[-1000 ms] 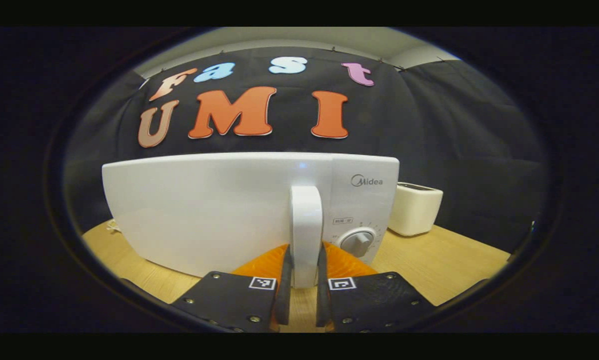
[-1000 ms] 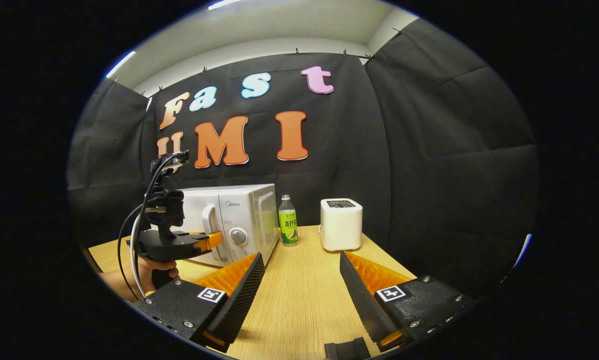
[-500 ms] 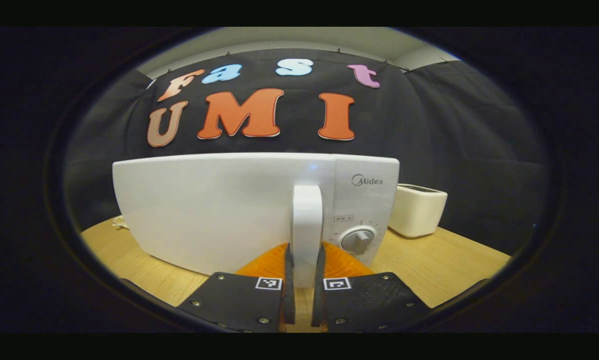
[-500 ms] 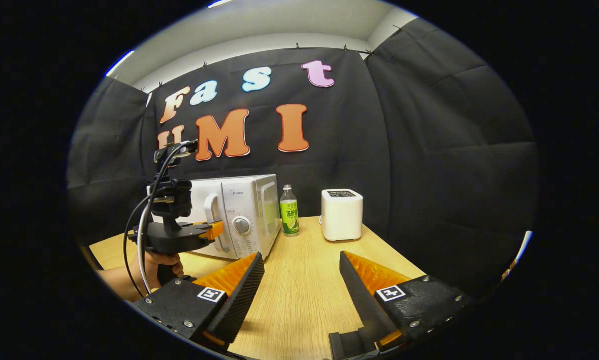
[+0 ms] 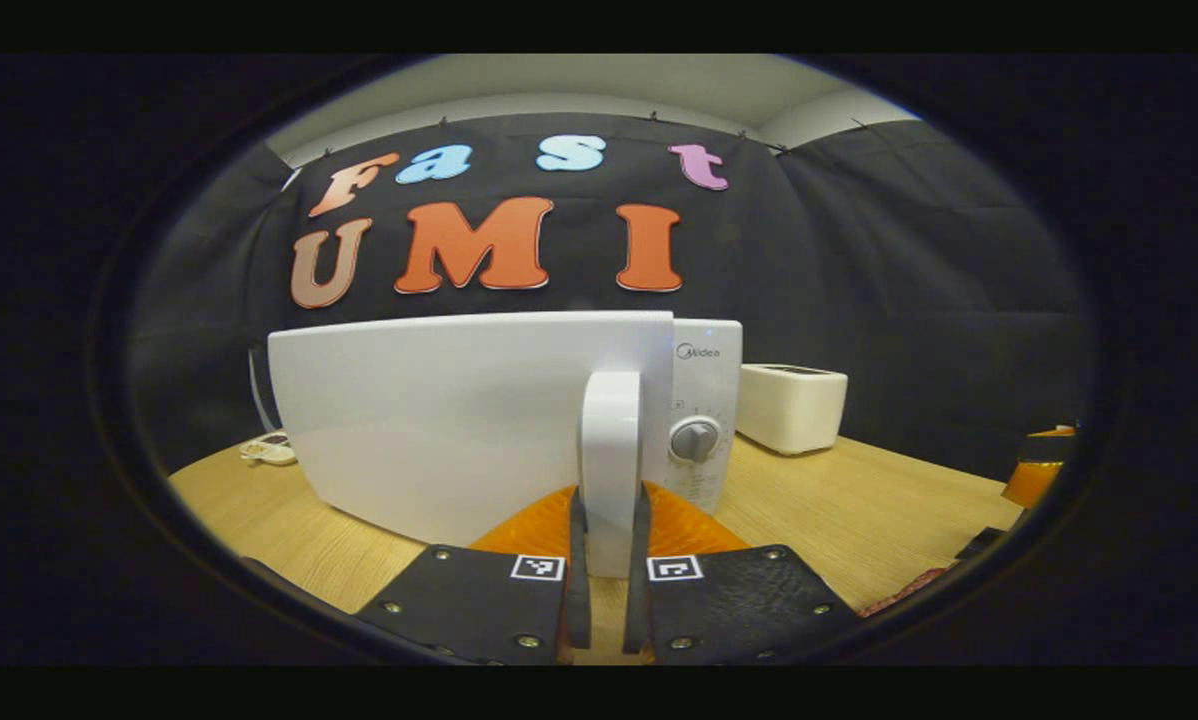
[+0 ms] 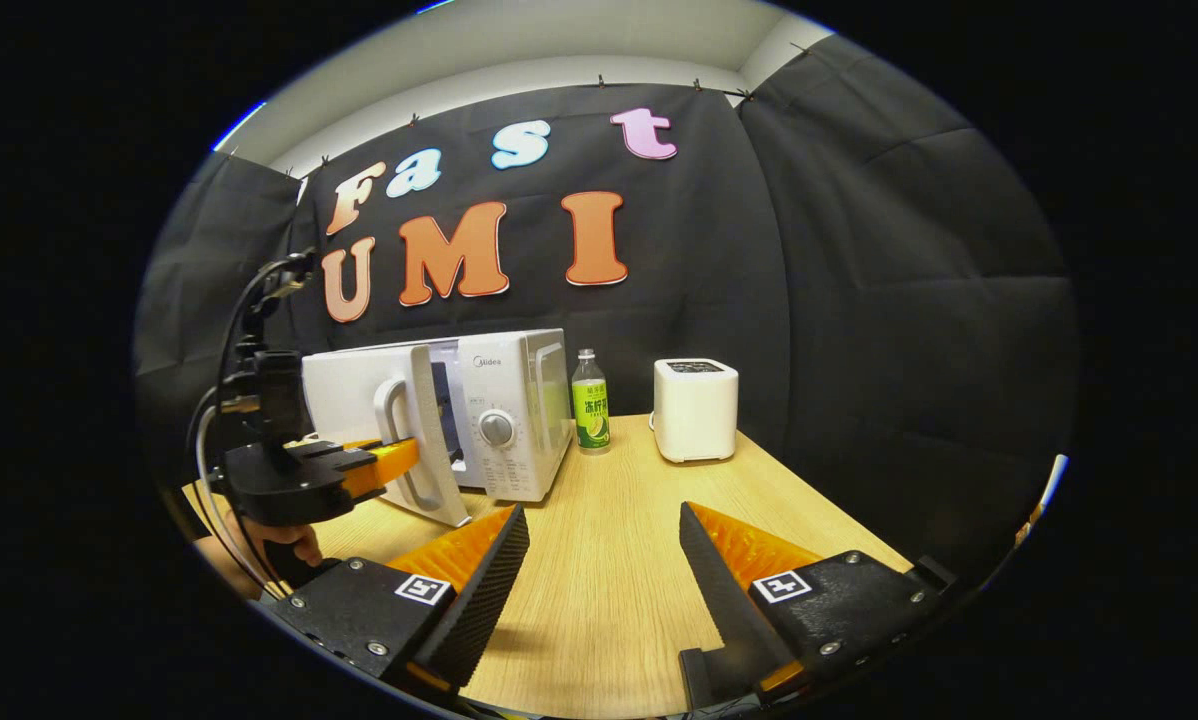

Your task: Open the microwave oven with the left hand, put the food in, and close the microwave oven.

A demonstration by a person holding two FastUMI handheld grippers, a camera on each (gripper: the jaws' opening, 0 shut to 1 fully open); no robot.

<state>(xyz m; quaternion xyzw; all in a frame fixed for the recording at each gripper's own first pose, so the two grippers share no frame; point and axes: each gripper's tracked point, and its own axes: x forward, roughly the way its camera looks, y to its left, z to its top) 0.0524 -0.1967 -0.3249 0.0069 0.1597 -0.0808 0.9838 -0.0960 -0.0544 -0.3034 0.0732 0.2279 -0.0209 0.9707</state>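
The microwave oven is a white, boxy, smooth-sided appliance standing at the back left of the pale wood-grain tabletop. In the right gripper view its door is swung partly out from the body, leaving a dark gap at the opening, and the round grey dial sits on the control panel.

Going left to right in the right gripper view: a person's hand holds the left hand-held gripper, which has cables looping above it, and its fingers reach the door's tall, rounded, bar-shaped handle. To the right of the oven stands a clear plastic bottle with a green label, then a white toaster with rounded corners, well apart from the oven. The right hand-held gripper hovers over bare tabletop with its 2 ribbed, wedge-shaped fingers spread wide and nothing between them.

In the left gripper view, the left hand-held gripper is clamped on the handle, with 1 finger pressed against each side of its lower end. The glossy white door stands behind it, the dial and the toaster to its right.
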